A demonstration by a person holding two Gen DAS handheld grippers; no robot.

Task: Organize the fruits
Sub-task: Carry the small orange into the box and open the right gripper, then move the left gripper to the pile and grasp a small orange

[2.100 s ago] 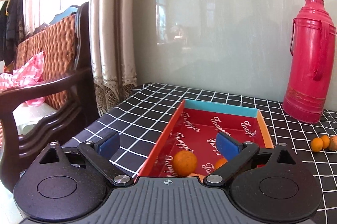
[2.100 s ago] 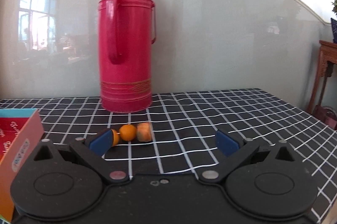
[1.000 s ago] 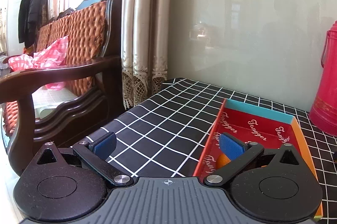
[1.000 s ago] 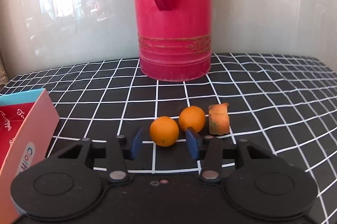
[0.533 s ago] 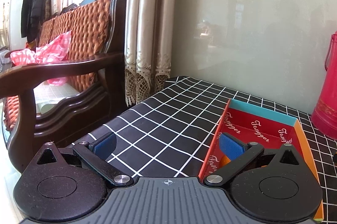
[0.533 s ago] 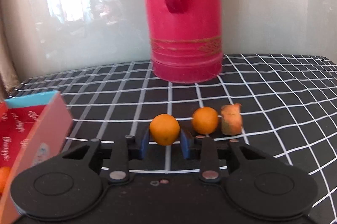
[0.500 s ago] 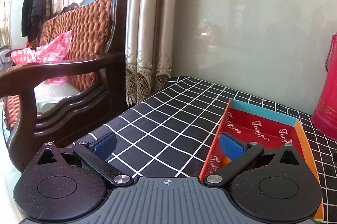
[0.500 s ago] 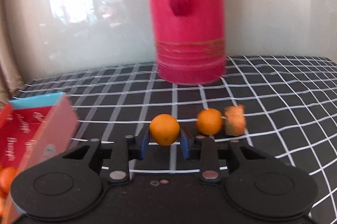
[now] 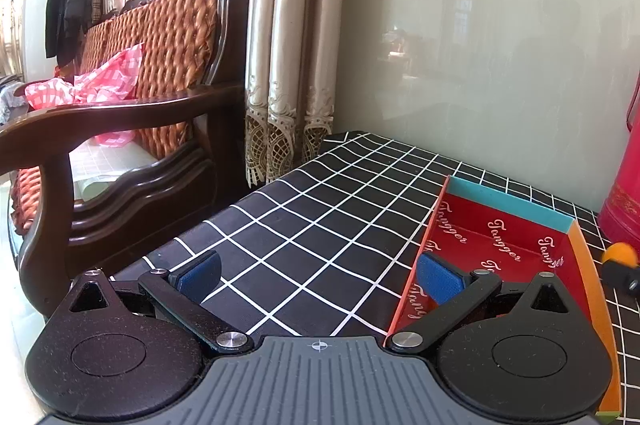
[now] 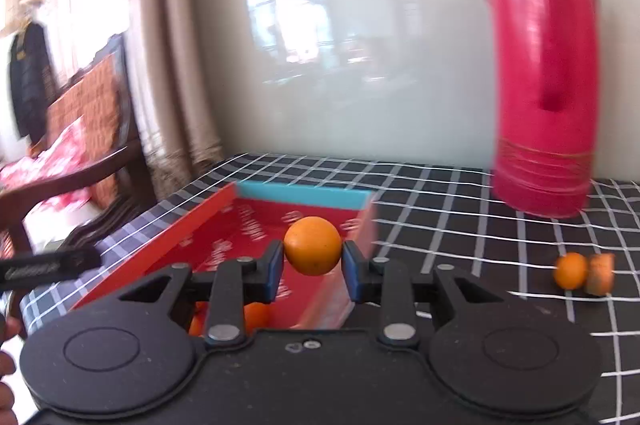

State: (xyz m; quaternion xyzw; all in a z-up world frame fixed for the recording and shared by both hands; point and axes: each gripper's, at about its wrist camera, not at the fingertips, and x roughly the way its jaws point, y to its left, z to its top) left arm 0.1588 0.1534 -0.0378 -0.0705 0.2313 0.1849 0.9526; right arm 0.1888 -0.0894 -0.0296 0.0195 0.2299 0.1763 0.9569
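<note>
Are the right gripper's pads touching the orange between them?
Touching. The right wrist view shows both blue pads of the right gripper pressed against the orange, no gap either side.

Flask (image 10: 544, 73) blurred; tray fruit (image 10: 256, 315) half-hidden

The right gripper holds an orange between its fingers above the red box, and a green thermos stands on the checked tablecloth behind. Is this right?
Not fully. The thermos is red, not green, as the right wrist view shows. The rest holds: the right gripper grips an orange between its fingers above the red box, and the thermos stands on the checked tablecloth behind.
</note>
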